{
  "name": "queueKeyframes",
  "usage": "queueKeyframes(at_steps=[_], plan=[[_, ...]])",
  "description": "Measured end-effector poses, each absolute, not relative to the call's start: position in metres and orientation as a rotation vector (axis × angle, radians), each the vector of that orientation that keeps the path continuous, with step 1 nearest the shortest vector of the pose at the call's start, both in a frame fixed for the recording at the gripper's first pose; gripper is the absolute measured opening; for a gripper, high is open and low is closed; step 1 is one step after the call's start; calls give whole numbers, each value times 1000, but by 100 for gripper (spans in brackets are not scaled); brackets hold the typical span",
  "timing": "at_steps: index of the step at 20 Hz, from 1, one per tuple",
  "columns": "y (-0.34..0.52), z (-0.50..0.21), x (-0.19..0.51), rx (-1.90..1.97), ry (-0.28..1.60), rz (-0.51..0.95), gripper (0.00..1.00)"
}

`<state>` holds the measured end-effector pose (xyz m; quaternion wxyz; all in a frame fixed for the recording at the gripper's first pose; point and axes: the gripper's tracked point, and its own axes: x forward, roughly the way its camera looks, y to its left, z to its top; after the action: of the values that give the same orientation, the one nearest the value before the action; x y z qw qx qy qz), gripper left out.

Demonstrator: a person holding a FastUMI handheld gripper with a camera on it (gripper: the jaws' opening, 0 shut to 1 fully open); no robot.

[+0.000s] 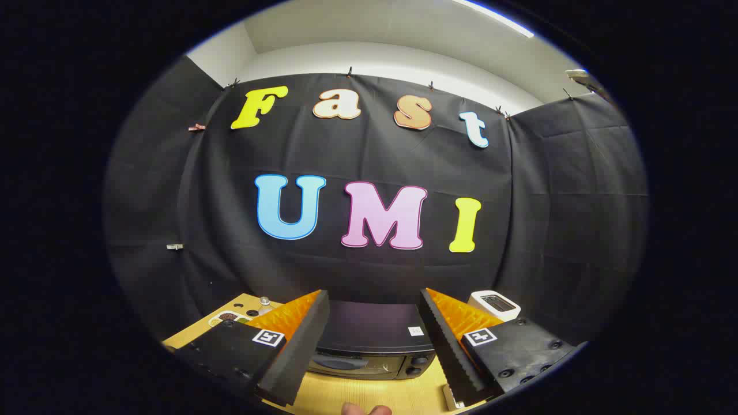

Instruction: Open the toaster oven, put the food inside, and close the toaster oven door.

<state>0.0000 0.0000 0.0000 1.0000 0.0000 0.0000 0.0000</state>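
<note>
Tool spread wide, grasping nothing, toaster oven just ahead, door shut.

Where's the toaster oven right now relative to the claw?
In the gripper view the toaster oven sits on the wooden table just ahead of the open claw, framed between its two fingers, with a small white appliance behind to its right.

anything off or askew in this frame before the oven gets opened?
Nothing stands out. The toaster oven sits square on the wooden table, door shut, just ahead of the open, empty gripper. A white appliance stands upright beyond the right finger. A small tray and a bottle lie beyond the left, nothing spilled.
</note>
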Motion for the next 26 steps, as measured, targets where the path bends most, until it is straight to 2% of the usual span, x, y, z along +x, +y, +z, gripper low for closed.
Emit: queueKeyframes(at_steps=[17, 21, 26], plan=[[7, -11, 7, 32, 16, 23, 97], [13, -40, 10, 26, 1, -2, 97], [37, -111, 30, 35, 57, -1, 97]])
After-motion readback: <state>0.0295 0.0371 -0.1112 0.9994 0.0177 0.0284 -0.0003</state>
